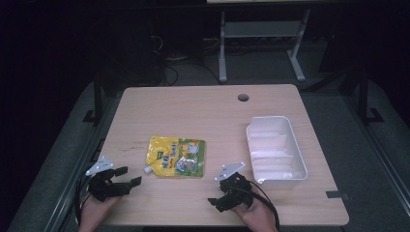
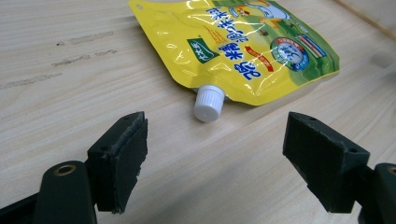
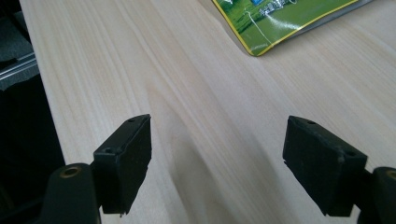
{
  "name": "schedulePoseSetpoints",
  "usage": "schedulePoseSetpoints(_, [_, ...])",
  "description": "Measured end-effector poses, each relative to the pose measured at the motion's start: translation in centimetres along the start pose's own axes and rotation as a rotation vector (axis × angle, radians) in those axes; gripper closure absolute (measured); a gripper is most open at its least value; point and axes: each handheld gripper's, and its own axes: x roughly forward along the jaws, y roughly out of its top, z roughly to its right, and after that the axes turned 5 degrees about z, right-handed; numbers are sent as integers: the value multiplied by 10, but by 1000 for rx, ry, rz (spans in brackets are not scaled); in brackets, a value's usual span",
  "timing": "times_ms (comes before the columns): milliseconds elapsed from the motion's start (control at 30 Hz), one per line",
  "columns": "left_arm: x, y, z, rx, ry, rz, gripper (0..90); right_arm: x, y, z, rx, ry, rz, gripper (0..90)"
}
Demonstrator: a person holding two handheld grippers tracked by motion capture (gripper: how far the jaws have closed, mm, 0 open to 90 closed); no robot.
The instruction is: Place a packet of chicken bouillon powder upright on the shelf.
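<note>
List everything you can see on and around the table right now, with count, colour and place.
spout pouch: one, yellow and green, flat on the table left of centre, white cap toward the left gripper
bin: one, white plastic, right side of the table, looks empty
table: one, light wood, cable hole near the far edge
tape strip: one, grey, at the table's near right edge
frame legs: grey metal, on the floor beyond the table
left gripper: one, black, near left, open, short of the pouch
right gripper: one, black, near centre-right, open, over bare wood
hands: two, at the bottom edge

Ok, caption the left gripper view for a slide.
Open left gripper faces the white cap of a yellow spouted pouch lying flat on the wooden table.
</note>
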Motion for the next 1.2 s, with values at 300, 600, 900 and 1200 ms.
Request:
schedulePoseSetpoints(300, [1, 0, 0, 13, 2, 1, 208, 5, 22, 5, -3, -28, 32, 262])
schedulePoseSetpoints(600, [2, 2, -3, -5, -15, 5, 207, 12, 51, 12, -19, -39, 51, 333])
schedulePoseSetpoints(900, [3, 6, -4, -2, -15, 10, 208, 28, 79, 23, -25, -35, 56, 479])
schedulePoseSetpoints(1200, [7, 8, -6, -4, -18, 2, 211, 45, 83, 32, -16, -25, 42, 681])
